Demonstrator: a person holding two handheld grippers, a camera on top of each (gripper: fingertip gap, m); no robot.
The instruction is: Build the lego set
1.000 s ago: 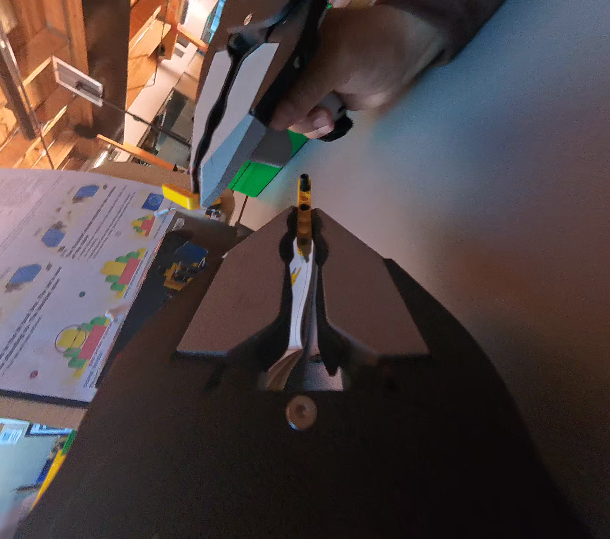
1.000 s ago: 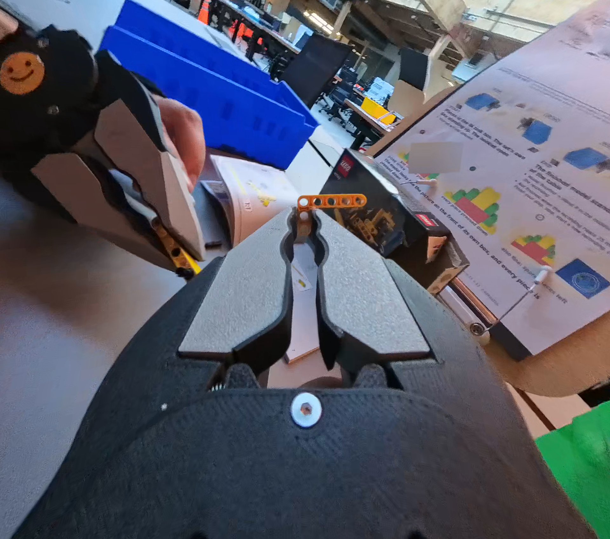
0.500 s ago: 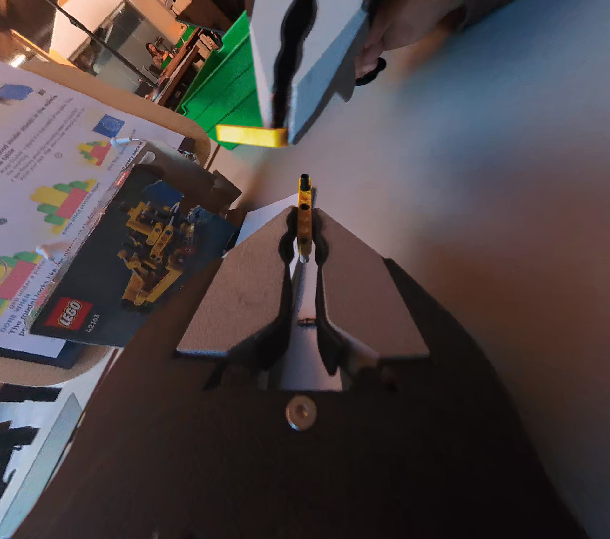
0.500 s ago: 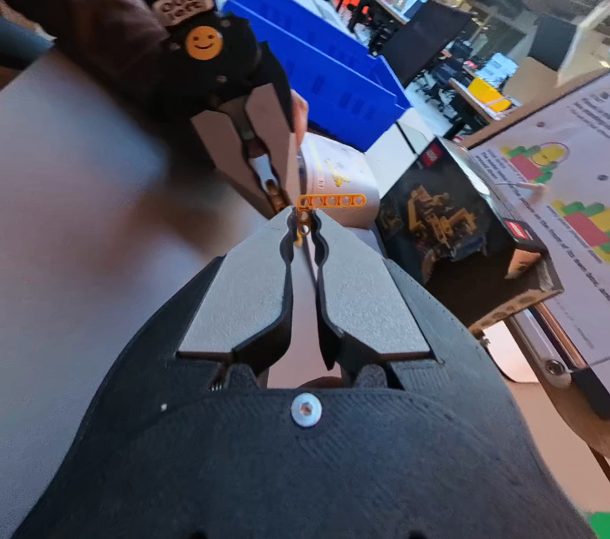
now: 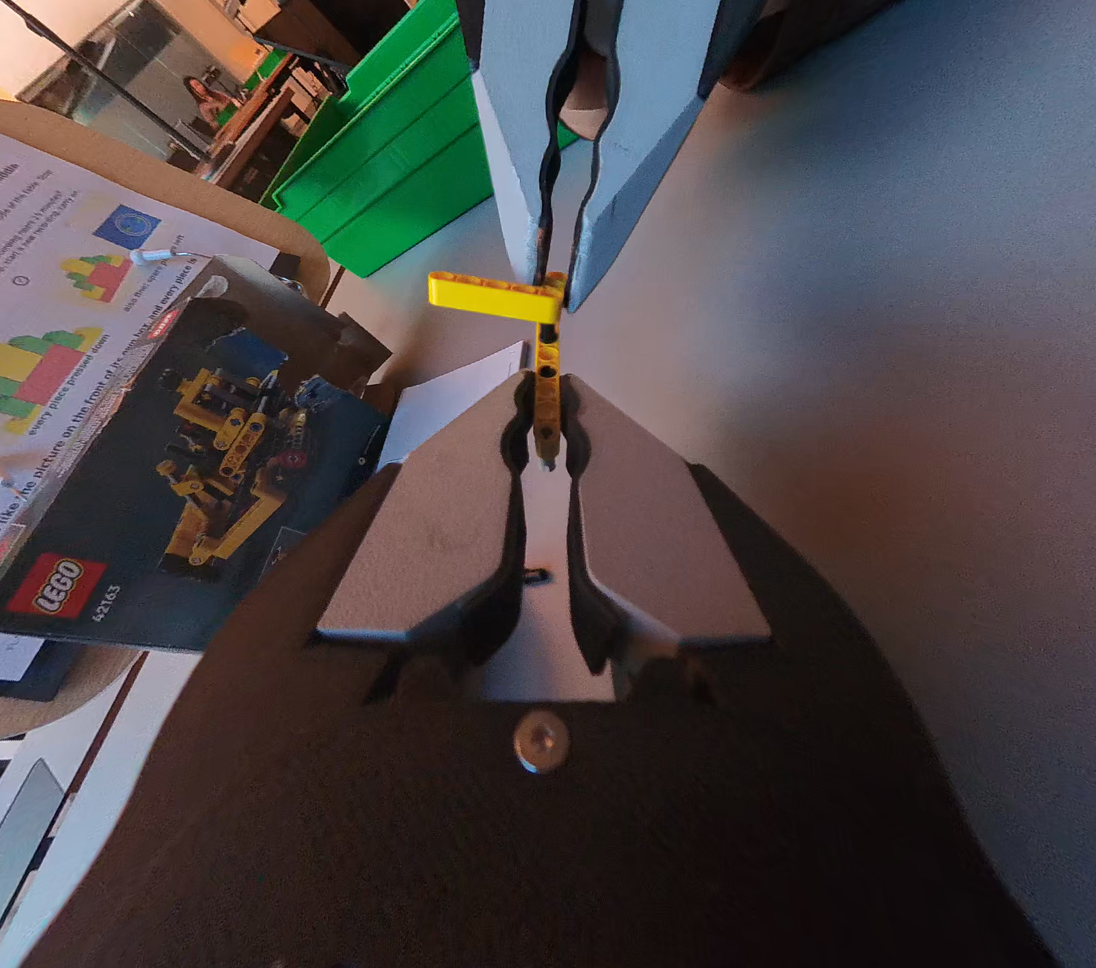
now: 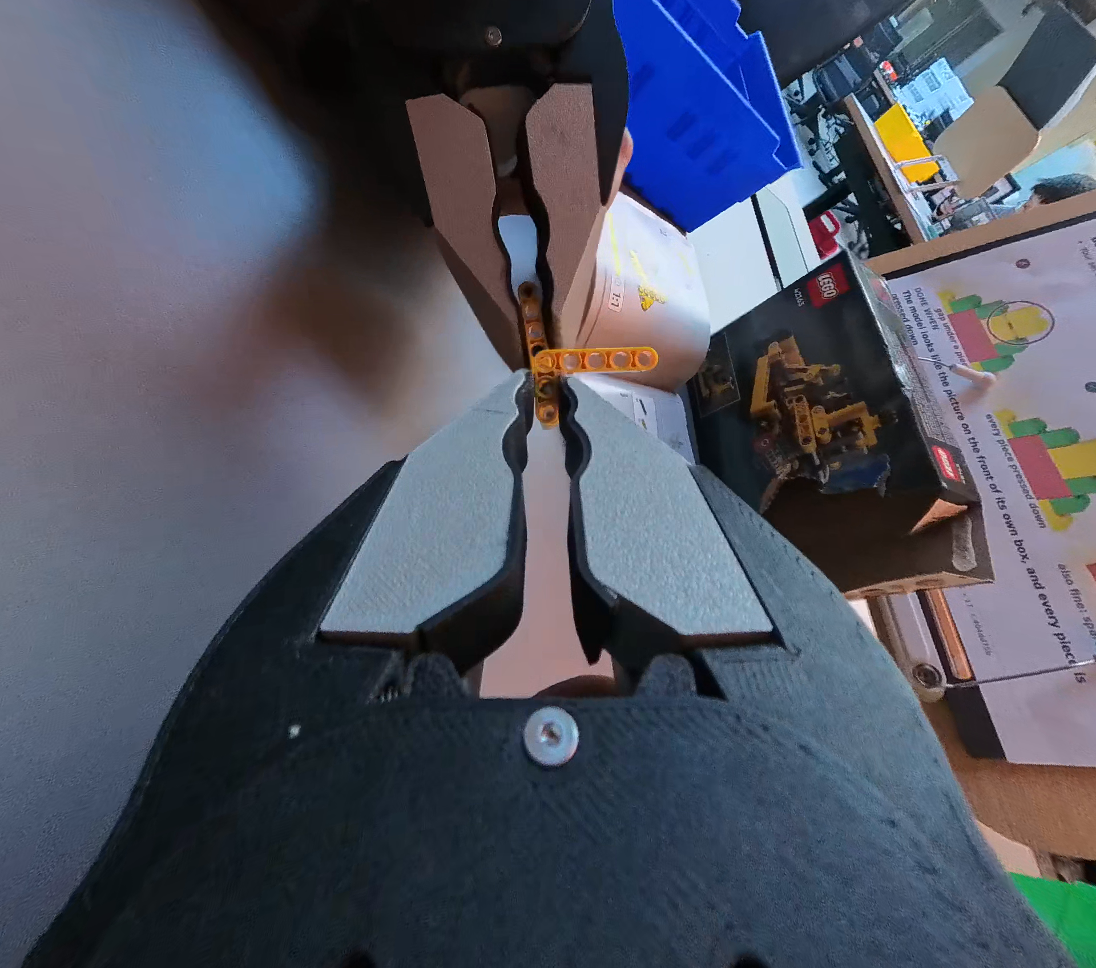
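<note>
My left gripper (image 5: pixel 542 383) is shut on a straight yellow beam (image 5: pixel 547 406) with a black pin (image 5: pixel 549 332) at its far end. My right gripper (image 5: pixel 554 287) comes in from above, tip to tip, shut on a yellow L-shaped beam (image 5: pixel 492 297). The pin end meets the corner of the L-shaped beam. In the right wrist view my right gripper (image 6: pixel 544 391) holds the L-shaped beam (image 6: pixel 599 359) by its short leg. The left gripper (image 6: pixel 537 332) faces it with the straight beam (image 6: pixel 529 308). Both are held above the grey table (image 5: pixel 889 346).
The dark set box (image 5: pixel 196 465) lies to the side, also in the right wrist view (image 6: pixel 830 423). It leans on a board with a printed sheet (image 5: pixel 53 299). Green bins (image 5: pixel 391 168), blue bins (image 6: pixel 682 68) and a white booklet (image 6: pixel 646 311) stand behind. Only a small space, under 4 cm, lies between the two pairs of fingers.
Both grippers have swung to face each other and closed the gap. The two beams were apart before and now touch at the pin end. Both stay shut.
</note>
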